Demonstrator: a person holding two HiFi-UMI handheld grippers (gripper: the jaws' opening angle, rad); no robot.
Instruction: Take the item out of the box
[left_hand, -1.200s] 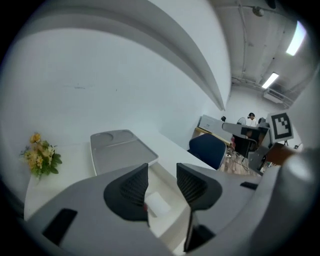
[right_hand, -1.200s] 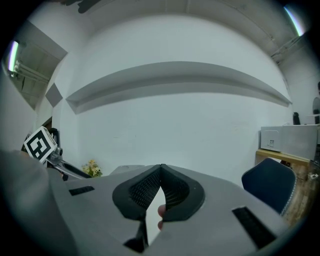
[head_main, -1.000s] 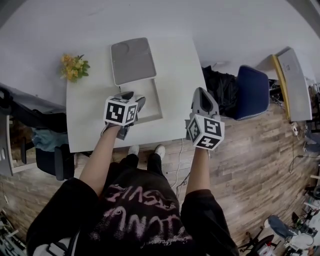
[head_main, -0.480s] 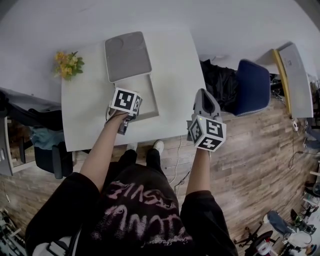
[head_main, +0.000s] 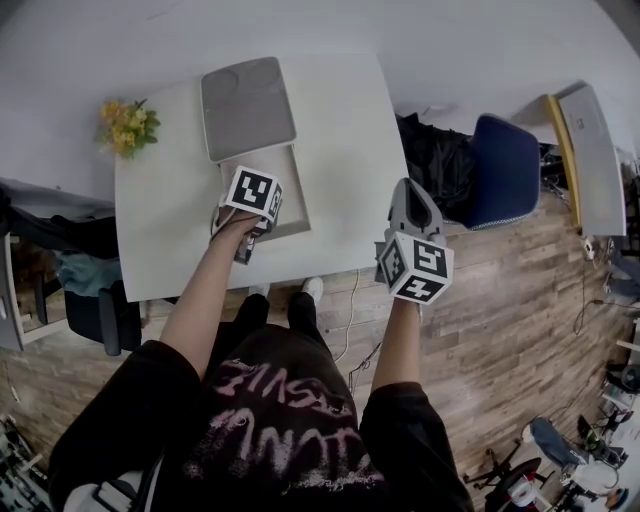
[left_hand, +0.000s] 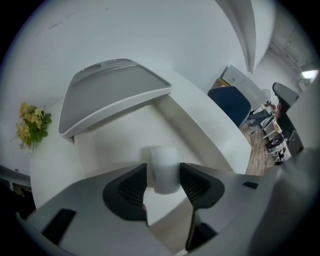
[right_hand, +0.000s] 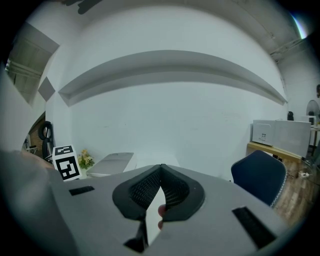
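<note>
A shallow white box (head_main: 292, 203) lies on the white table (head_main: 340, 130) with its grey lid (head_main: 248, 108) folded back. The box (left_hand: 115, 145) holds a white cylinder-shaped item (left_hand: 164, 167) standing on its floor. My left gripper (left_hand: 162, 181) reaches down into the box with the item between its dark pads; the jaws are closing and a thin gap still shows on the left side. In the head view, the marker cube (head_main: 250, 192) hides those jaws. My right gripper (head_main: 407, 192) hovers over the table's right edge, shut and empty, with its pads (right_hand: 150, 187) meeting.
Yellow flowers (head_main: 123, 126) stand at the table's far left corner. A blue chair (head_main: 505, 180) and a black bag (head_main: 430, 150) are right of the table. The person's legs and shoes are at the table's near edge.
My left gripper has moved forward over the box's tray and down into it, around the white item. The right gripper has held its place.
</note>
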